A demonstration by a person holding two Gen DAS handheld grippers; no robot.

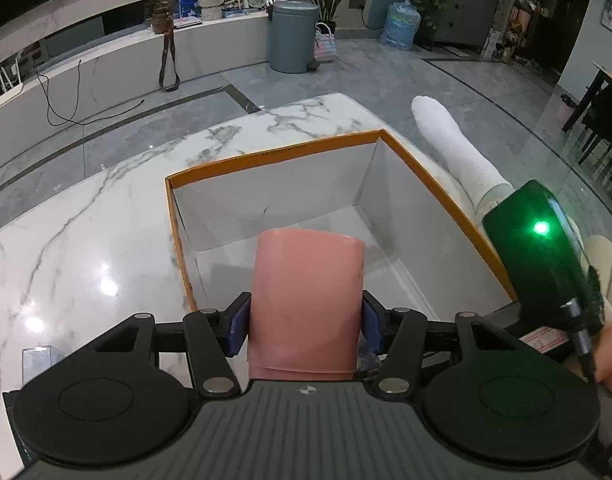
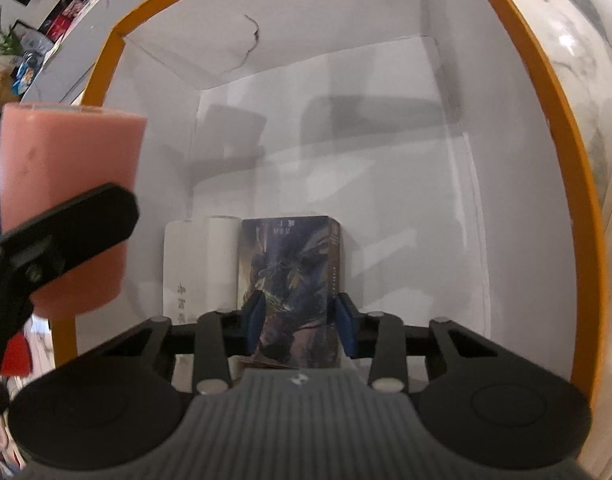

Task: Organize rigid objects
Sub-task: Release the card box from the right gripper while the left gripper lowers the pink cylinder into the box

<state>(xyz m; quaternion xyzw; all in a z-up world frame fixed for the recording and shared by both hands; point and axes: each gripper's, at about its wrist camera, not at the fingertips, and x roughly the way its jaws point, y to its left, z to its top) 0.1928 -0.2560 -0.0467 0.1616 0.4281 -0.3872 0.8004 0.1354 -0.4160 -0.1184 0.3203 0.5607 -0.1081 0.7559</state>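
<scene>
The left tongs [image 1: 306, 320] are pinching a pink cylinder [image 1: 308, 300] above the near-left part of an orange-rimmed white box [image 1: 273, 160] sitting on a marble table [image 1: 85, 240]. Inside the box, a white item [image 2: 199, 264] is lying just left of a dark illustrated book [image 2: 293, 280], which the right tongs [image 2: 299, 320] are gripping.

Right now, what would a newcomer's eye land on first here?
The pink cylinder clamped in the left gripper, poised above the orange-rimmed white box on the marble table. Inside the box, the right gripper grips a dark illustrated book beside a white book.
</scene>
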